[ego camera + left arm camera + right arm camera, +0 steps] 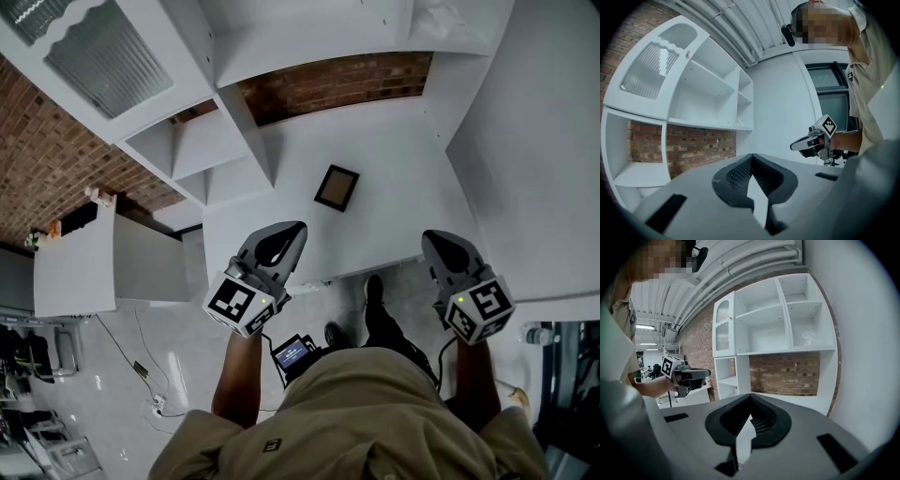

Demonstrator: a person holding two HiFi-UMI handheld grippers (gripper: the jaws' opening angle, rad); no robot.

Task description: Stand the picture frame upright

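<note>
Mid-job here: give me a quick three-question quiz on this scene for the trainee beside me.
1. True or false: the picture frame already stands upright on the white counter.
2. Multiple choice: what does the left gripper hold? A) the picture frame B) nothing C) a cable
3. Fill in: the jaws of the right gripper are ____.
Key: 1 false, it lies flat; 2 B; 3 shut.
</note>
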